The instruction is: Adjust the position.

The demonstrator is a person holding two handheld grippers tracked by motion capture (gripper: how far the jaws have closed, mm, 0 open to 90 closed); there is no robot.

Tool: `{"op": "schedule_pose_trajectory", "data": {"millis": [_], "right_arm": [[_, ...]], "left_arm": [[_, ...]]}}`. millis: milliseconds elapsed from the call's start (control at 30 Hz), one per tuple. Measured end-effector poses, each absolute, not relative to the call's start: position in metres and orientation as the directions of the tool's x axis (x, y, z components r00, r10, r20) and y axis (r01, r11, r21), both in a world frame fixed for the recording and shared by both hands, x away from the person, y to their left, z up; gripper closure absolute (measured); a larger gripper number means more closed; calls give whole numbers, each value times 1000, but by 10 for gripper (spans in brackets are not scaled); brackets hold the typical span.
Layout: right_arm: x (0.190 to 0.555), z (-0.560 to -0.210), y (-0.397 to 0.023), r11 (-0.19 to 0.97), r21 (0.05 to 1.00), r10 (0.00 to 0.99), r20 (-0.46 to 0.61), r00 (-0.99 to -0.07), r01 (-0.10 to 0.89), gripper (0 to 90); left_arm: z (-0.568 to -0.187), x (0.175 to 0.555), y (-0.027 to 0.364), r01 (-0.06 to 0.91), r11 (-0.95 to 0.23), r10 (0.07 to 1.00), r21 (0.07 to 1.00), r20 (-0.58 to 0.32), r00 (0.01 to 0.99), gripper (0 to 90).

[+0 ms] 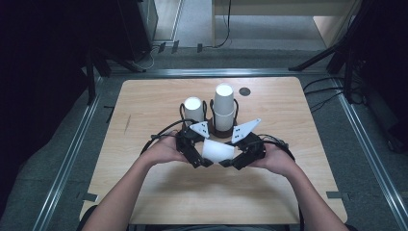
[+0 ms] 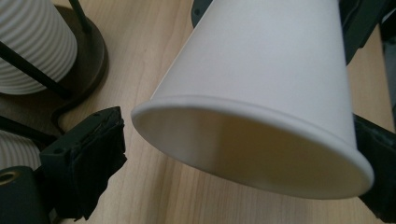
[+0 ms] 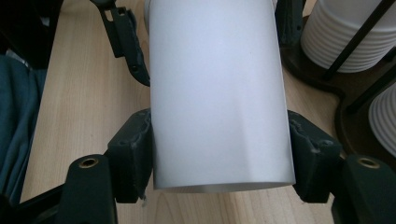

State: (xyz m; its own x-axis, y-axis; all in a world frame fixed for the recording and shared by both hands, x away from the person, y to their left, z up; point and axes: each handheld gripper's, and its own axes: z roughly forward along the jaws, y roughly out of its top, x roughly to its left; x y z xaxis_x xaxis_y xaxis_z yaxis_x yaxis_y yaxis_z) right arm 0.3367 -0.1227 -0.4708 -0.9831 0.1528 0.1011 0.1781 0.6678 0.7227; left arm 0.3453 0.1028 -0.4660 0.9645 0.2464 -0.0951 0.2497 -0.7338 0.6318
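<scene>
1. Left hand-held gripper (image 1: 204, 162): its jaws stand spread around the cup's (image 1: 218, 150) rim end; one pad (image 2: 95, 158) sits clear of the rim, so it does not pinch.
2. The cup lies on its side at centre frame, between both grippers, just above the table (image 1: 144, 103) and below the two stacks (image 1: 224, 103).
3. Right hand-held gripper (image 1: 229, 162): pinching the cup's base end, pads (image 3: 135, 144) on both walls. I'd keep that squeeze light to avoid denting the paper, and hold the cup level.
</scene>
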Motion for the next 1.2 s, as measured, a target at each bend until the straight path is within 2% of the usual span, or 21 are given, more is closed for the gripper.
{"op": "schedule_pose_trajectory", "data": {"millis": [300,433,667,800,967,1167,1200], "right_arm": [[338,-463,-132,614,766,166,110,-980,190,330],[336,-460,-134,587,788,145,122,-982,185,329],[336,-458,-134,561,808,127,128,-984,178,328],[335,-456,-134,546,819,108,138,-985,175,327],[335,-458,-132,555,813,96,151,-984,179,330],[335,-461,-131,573,797,93,169,-981,192,331],[335,-461,-130,574,794,95,176,-980,198,295]], "left_arm": [[-462,341,109,270,-663,224,698,-159,961,23],[-458,338,111,288,-589,204,755,-206,957,23],[-457,336,112,293,-558,192,776,-223,956,36],[-456,338,116,316,-517,184,795,-257,949,174],[-457,342,120,334,-518,151,788,-300,942,216],[-456,342,118,340,-550,152,763,-309,939,235],[-456,342,118,340,-553,153,761,-308,939,237]]}}
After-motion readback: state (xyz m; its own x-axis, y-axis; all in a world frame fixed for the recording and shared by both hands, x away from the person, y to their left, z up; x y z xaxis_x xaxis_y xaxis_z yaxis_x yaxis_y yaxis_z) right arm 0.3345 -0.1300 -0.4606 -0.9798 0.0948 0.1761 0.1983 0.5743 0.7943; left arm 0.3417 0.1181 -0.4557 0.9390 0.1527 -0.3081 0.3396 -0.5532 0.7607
